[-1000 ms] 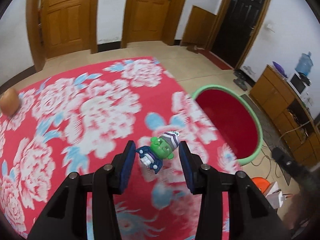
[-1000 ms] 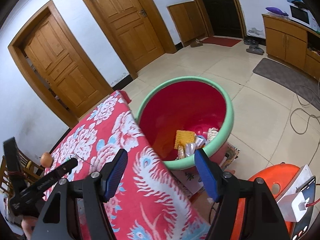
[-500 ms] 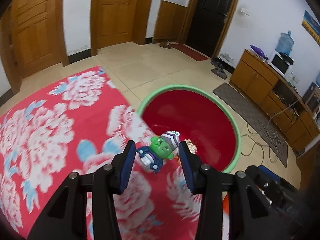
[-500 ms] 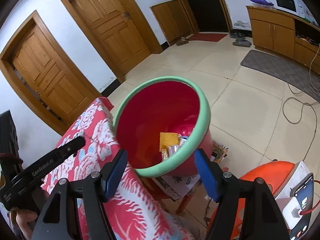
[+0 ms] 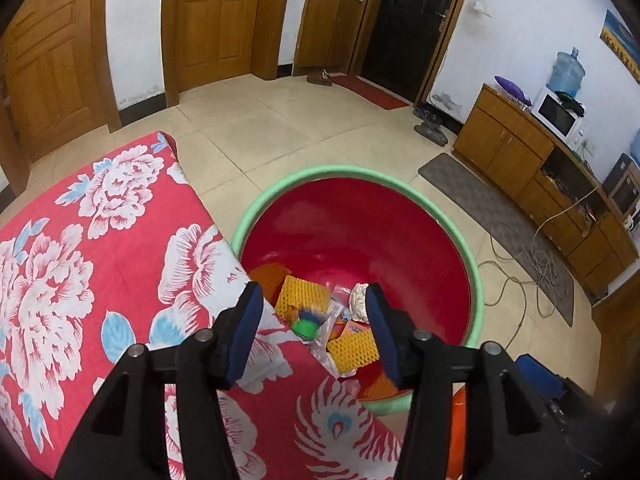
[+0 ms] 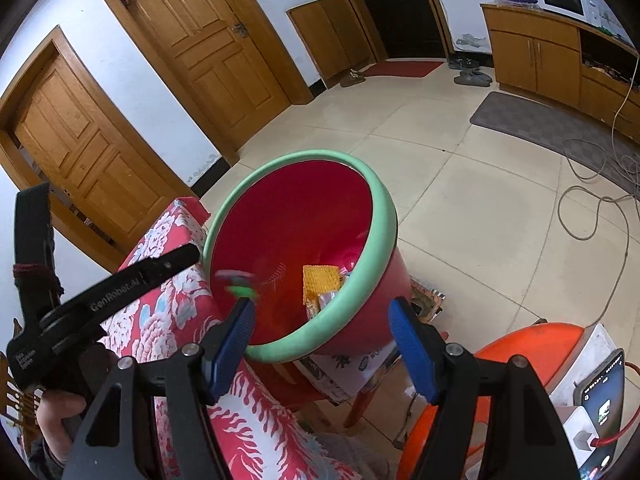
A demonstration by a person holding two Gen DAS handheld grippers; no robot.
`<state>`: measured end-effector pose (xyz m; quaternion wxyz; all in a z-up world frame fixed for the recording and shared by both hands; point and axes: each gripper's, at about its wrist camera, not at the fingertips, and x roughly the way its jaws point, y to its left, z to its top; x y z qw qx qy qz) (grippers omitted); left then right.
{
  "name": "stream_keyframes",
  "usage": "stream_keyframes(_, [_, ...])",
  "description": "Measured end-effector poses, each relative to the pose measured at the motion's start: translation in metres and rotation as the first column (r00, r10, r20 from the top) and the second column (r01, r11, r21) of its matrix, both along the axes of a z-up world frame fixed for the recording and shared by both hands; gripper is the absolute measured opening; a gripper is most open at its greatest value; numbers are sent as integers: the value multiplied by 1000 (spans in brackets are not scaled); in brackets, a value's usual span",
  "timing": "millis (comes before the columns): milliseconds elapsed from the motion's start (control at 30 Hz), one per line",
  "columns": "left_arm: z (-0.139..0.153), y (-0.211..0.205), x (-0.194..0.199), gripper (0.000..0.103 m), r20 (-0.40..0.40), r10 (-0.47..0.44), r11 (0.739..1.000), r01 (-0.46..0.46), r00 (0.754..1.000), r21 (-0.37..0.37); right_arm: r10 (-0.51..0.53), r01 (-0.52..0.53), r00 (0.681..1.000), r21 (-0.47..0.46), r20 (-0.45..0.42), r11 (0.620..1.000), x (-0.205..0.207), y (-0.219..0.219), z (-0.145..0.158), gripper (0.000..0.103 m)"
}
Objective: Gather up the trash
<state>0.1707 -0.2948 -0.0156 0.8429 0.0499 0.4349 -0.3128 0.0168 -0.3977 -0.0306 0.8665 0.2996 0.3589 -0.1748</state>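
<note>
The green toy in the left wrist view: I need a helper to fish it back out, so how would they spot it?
Find the big red tub with the mint-green rim beside the floral cloth. Look in its trash pile, between the left gripper and its open jaws. The green toy lies just below a yellow mesh sleeve; it is the only bright green piece there.

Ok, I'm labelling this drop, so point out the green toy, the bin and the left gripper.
green toy [image 5: 305, 326], left wrist view, on its blurred green body.
bin [image 5: 474, 264], left wrist view, on its green rim.
left gripper [image 5: 314, 314], left wrist view, midway between its fingertips.
</note>
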Motion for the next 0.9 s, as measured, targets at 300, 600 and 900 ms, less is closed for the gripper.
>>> stream_keyframes(300, [17,19,-15,54,24,51,999,-52,998,8,29,-29,999,-12,19,1000,-6,7,10,72])
stream_keyframes(600, [32,73,-46,62,47,154,988,-155,987,9,107,-105,993,-40,57,994,-15,33,29,74])
stream_keyframes(900, [40,143,-77,66,63,290,955,-293,955,43,222,-215,973,-97,69,972,-17,80,44,76])
